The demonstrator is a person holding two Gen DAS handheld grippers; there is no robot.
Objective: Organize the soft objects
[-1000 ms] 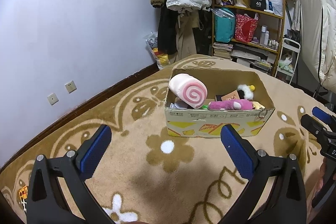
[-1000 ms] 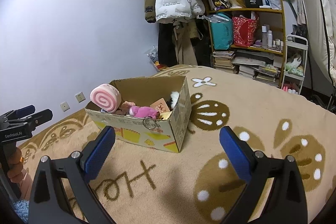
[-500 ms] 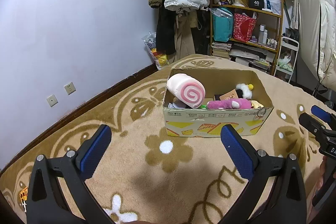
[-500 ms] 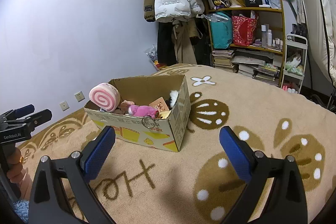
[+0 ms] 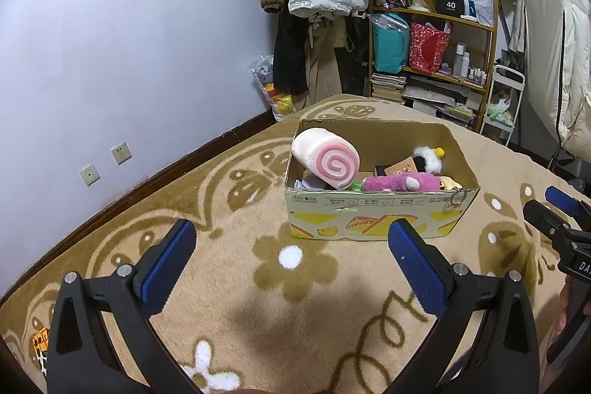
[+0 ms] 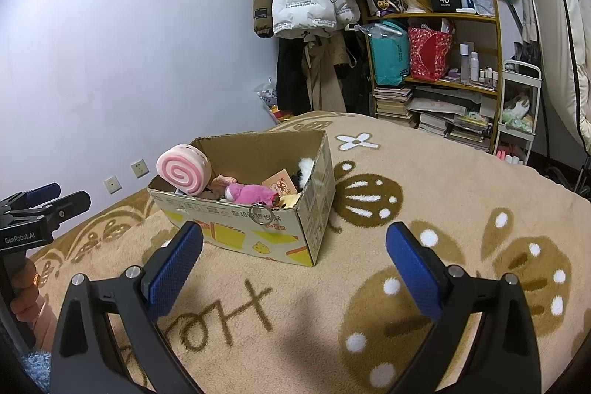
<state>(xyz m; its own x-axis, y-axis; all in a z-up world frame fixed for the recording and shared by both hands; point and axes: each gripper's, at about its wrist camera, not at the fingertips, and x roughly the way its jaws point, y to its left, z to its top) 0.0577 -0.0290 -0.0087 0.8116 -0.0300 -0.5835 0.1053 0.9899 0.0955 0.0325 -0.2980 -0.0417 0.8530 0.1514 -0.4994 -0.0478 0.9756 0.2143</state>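
Cardboard box (image 5: pixel 380 209) holds pink swirl plush (image 5: pixel 327 163), pink toy (image 5: pixel 399 181); barely any change, view drifted slightly. Left claw (image 5: pixel 291 261), right claw (image 6: pixel 295 263) both spread wide, empty.

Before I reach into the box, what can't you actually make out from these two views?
- Bottom of the cardboard box: in both views, hidden by its near wall and the toys on top.
- Items under the pink swirl roll and pink plush: only scraps show.
- Black-and-white plush: right wrist view, mostly behind the box wall.
- Right gripper: left wrist view, cut by the frame edge.
- Box print: too small to read.
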